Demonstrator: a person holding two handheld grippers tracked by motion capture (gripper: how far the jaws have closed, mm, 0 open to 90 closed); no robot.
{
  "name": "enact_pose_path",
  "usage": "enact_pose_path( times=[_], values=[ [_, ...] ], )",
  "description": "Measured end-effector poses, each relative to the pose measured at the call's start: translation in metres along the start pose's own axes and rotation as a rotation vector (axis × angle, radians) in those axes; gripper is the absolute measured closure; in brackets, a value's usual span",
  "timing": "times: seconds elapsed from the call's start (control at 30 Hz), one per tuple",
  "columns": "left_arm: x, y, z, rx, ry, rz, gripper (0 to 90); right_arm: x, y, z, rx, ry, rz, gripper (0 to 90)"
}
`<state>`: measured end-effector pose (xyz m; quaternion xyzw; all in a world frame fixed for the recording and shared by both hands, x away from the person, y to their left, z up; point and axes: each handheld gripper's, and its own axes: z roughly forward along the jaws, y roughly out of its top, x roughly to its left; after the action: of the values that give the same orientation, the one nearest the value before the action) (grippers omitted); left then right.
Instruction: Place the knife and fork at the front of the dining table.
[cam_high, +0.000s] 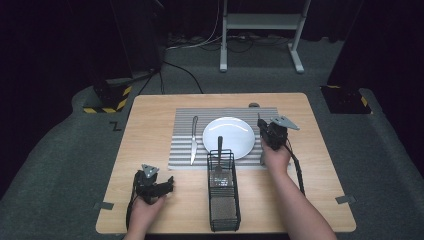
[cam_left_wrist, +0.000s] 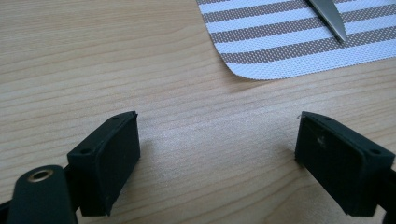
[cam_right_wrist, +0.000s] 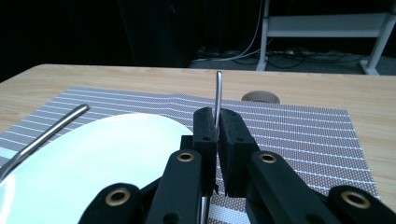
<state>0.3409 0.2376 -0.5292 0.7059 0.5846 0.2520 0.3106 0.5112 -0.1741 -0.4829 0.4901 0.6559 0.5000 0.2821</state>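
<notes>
right fingers (cam_right_wrist: 218, 135) clamping utensil handle (cam_right_wrist: 218, 95), plate (cam_right_wrist: 93, 163)

One plate (cam_high: 229, 136), one knife (cam_high: 193, 139), one striped placemat (cam_high: 182, 150), one wire basket (cam_high: 223, 200), two hand-held grippers.

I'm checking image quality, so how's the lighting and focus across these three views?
High view: table evenly lit, surroundings dark. Left gripper view: wood sharp, soft shadows beside the open left gripper. Right gripper view: right gripper and its thin metal utensil fairly sharp, plate bright, background dim.
</notes>
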Motion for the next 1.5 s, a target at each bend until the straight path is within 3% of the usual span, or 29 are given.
enact_pose_path(
  times=[0.27,0.47,0.9,0.93,1.13,1.5],
  values=[
    [0.000,0.000,0.000,0.000,0.000,0.002,14.1,-0.007,-0.009,0.017,0.068,-0.027,0.005,85.5],
    [0.000,0.000,0.000,0.000,0.000,0.002,14.1,-0.013,-0.010,0.022,0.098,-0.024,0.051,85.2],
    [0.000,0.000,0.000,-0.001,0.000,0.002,14.1,-0.016,-0.010,0.027,0.141,-0.032,0.063,84.1],
    [0.000,0.000,0.000,0.000,0.000,0.002,14.1,-0.017,-0.010,0.027,0.142,-0.033,0.065,79.0],
    [0.000,0.000,0.000,-0.001,-0.001,0.003,14.1,-0.016,-0.009,0.025,0.146,-0.026,0.075,77.5],
    [0.000,0.000,0.000,-0.001,0.000,0.002,14.1,-0.011,-0.006,0.002,0.137,-0.043,-0.010,79.9]
  ],
)
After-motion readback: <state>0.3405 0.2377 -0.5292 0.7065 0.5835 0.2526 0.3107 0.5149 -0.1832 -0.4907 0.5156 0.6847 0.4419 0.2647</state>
